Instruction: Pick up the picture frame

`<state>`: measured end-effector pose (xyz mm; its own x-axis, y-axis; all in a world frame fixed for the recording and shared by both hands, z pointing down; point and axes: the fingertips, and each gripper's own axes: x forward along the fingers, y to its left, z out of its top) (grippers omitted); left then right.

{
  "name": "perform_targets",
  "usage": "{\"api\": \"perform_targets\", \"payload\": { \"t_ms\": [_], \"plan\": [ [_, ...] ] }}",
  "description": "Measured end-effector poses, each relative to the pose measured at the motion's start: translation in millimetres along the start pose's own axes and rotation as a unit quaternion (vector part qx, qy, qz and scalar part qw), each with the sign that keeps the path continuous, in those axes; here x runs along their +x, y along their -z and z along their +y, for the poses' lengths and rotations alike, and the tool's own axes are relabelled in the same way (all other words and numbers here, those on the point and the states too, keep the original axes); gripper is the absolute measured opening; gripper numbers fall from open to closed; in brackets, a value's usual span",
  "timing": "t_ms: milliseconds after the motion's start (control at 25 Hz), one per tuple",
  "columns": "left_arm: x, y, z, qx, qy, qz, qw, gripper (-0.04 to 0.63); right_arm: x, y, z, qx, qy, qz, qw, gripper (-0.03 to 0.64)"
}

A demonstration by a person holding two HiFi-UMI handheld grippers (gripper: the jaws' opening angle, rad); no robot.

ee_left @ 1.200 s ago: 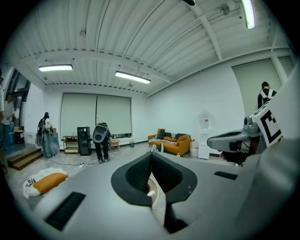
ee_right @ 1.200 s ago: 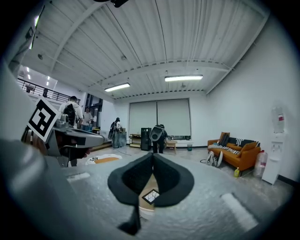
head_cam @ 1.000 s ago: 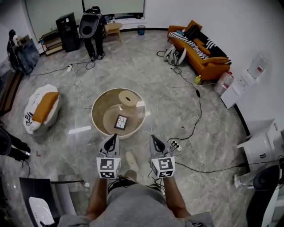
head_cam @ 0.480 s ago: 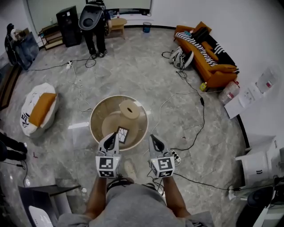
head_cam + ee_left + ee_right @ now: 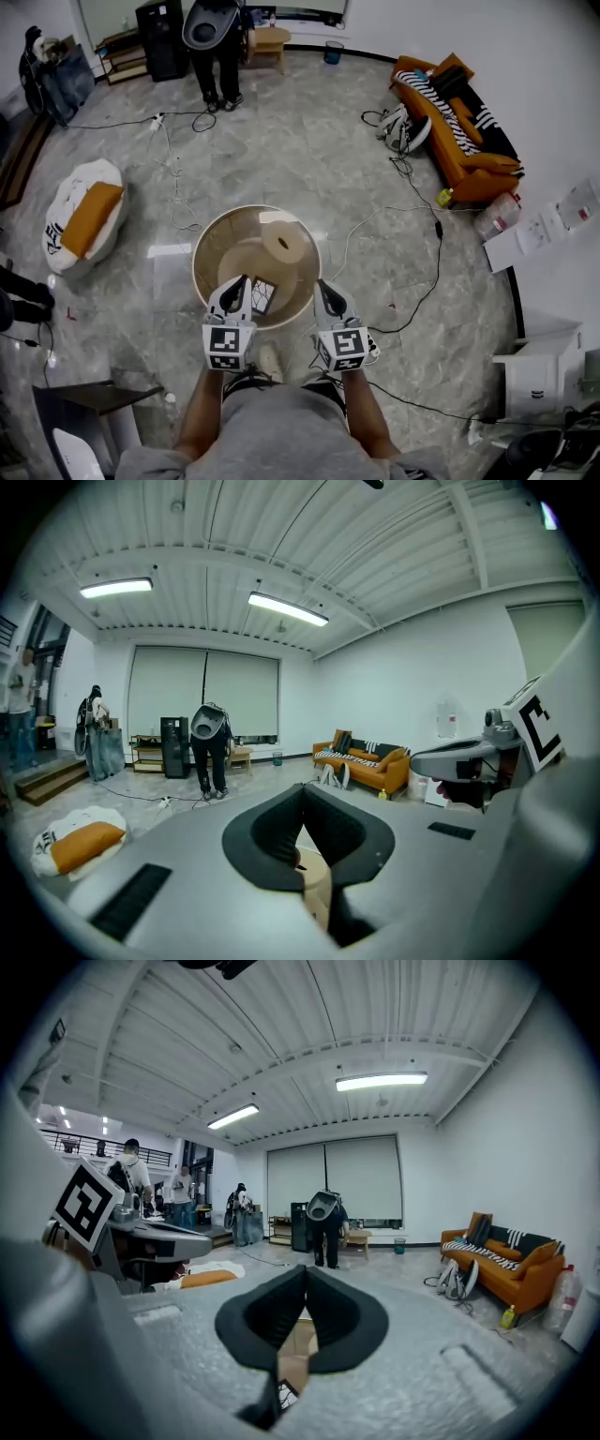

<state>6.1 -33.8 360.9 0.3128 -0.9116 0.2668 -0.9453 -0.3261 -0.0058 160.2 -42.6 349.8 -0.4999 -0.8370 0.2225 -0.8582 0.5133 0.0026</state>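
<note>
- A white bean bag (image 5: 80, 217) with an orange cushion lies on the stone floor, well off to the left of the left hand-held gripper.
- The left hand-held gripper (image 5: 241, 280) hangs over the near edge of the round worktop (image 5: 200, 246), pointing forward. In the left gripper view its jaws are pressed together at the tips, with nothing between them (image 5: 302, 789).
- The picture frame (image 5: 262, 295) lies flat on the worktop, dark-edged with a pale middle. It sits just right of the left hand-held gripper's tips, between the two hand-held grippers, and neither touches it.
- A beige roll (image 5: 284, 246) with a hole in its top stands on the worktop beyond the frame, ahead of both hand-held grippers.
- The right hand-held gripper (image 5: 319, 283) hangs over the worktop's near right rim, level with the left one. Its own view shows the jaws closed tip to tip and empty (image 5: 306, 1269).
- An orange sofa (image 5: 461, 108) with a striped throw stands by the wall, far ahead and right of the right hand-held gripper.
</note>
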Motion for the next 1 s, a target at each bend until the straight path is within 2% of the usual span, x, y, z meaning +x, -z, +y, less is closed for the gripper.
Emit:
{"api": "perform_targets", "payload": {
  "t_ms": [200, 440, 600, 760, 1000],
  "plan": [
    [7.6, 3.7, 20.1, -0.013, -0.035, 0.008, 0.9993, 0.017, 36.3, -4.7, 3.7, -0.003, -0.044, 0.005, 0.999, 0.000],
    [7.8, 15.9, 54.0, -0.037, -0.116, 0.020, 0.9924, 0.017, 93.7, -4.3, 16.1, -0.022, -0.126, 0.015, 0.992, -0.001],
    [5.5, 21.9, 67.9, -0.066, -0.187, 0.034, 0.9796, 0.017, 123.4, -6.3, 18.2, -0.032, -0.192, 0.023, 0.981, 0.000],
    [1.6, 30.8, 73.7, -0.096, -0.258, 0.047, 0.9603, 0.017, 148.0, -6.6, 21.6, -0.042, -0.258, 0.034, 0.964, 0.000],
    [6.5, 57.7, 69.0, -0.125, -0.318, 0.057, 0.9381, 0.017, 176.8, 24.5, 27.4, -0.059, -0.326, 0.062, 0.942, -0.001]
  ]
}}
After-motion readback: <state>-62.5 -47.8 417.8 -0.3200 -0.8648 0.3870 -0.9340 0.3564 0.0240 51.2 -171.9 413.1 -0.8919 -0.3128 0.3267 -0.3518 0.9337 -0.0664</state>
